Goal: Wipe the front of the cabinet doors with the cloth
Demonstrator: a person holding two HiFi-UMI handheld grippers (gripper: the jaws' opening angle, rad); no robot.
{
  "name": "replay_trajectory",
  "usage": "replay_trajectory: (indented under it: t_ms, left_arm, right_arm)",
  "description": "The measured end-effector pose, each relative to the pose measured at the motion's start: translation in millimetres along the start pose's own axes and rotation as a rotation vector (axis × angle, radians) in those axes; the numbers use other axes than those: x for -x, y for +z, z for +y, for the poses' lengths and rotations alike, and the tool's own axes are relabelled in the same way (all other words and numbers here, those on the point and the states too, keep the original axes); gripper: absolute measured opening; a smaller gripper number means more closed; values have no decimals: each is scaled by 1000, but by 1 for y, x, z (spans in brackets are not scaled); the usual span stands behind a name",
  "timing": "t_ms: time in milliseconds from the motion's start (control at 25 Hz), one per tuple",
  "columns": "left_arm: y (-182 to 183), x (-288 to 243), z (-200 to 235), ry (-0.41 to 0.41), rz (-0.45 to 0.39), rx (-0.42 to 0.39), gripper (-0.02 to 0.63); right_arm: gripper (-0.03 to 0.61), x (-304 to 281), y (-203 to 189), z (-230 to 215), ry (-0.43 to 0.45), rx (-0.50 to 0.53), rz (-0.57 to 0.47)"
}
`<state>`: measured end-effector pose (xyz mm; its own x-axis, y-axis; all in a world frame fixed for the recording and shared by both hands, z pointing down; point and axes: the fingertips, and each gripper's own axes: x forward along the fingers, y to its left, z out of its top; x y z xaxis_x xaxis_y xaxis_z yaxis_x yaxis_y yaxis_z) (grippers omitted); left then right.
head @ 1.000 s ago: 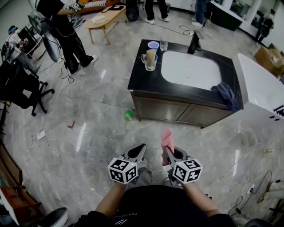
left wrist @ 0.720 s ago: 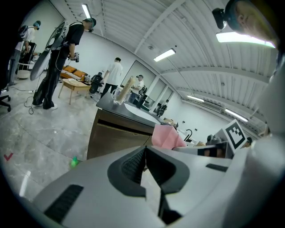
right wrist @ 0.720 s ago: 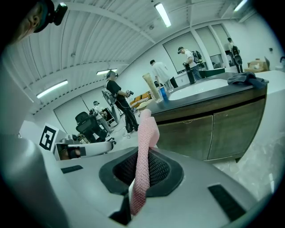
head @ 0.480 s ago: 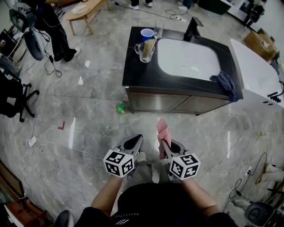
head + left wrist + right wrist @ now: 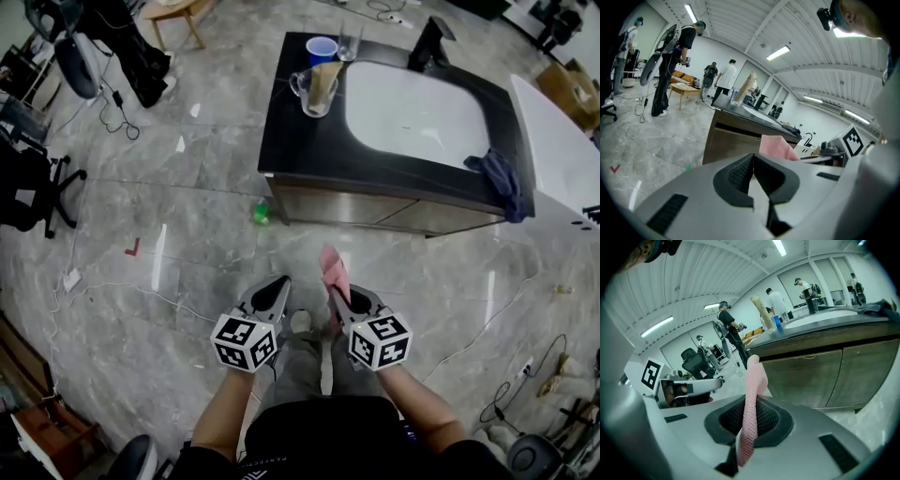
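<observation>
R gripper [image 5: 749, 416] [image 5: 337, 298]: my jaws are clamped tight on the pink cloth, pads pressed on it from both sides.
Pink cloth [image 5: 753, 380] [image 5: 331, 267]: pinched low down. The rest stands up past my tips w/ the top end curled over. It also shows in the L gripper view [image 5: 776, 146], just to the right of those jaws.
L gripper [image 5: 752, 168] [image 5: 277, 286]: jaws together, nothing between them. It sits just beside my R gripper on its left, tips about level.
Marker cubes [image 5: 380, 340]: one on each gripper, behind the jaws on my arm side.
Floor [image 5: 187, 244]: grey marble tile below and ahead of both grippers.
Cabinet doors [image 5: 806, 378] [image 5: 347, 204]: straight ahead of R gripper, well apart from the cloth. Two brown wood fronts side by side, both closed.
Black countertop [image 5: 291, 141]: on top of the cabinet, beyond the doors.
White basin [image 5: 412, 112]: set in the top, ahead of R gripper.
Dark blue rag [image 5: 502, 178]: ahead and to the right, draped over the counter's front edge.
Glass mug [image 5: 317, 89]: far end of the counter, ahead of L gripper, something tan inside.
Blue cup [image 5: 321, 47]: just beyond the mug.
Green obj [image 5: 260, 213]: on the floor ahead of L gripper, by the cabinet's left corner. Can't tell what it is.
</observation>
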<state>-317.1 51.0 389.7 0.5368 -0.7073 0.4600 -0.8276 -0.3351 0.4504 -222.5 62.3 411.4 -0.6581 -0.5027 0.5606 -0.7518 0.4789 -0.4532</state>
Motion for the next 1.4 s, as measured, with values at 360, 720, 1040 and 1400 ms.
replay_trajectory:
  t_ms: [360,720,1040,1400]
  left_arm:
    - [-14,-19,44,111,0,39,9]
    - [-16,-37,84,187,-16,58,8]
    - [-10,-48,126,247,-29,37,9]
    - [-3,-86,144,259,-26,28,9]
  right_arm:
    - [41,-60,12,-11,104,110,47]
    - [41,-129,20,-7,181,163,83]
    - [41,-180,32,-18,171,207,82]
    - [41,-213,40,-57,107,236,63]
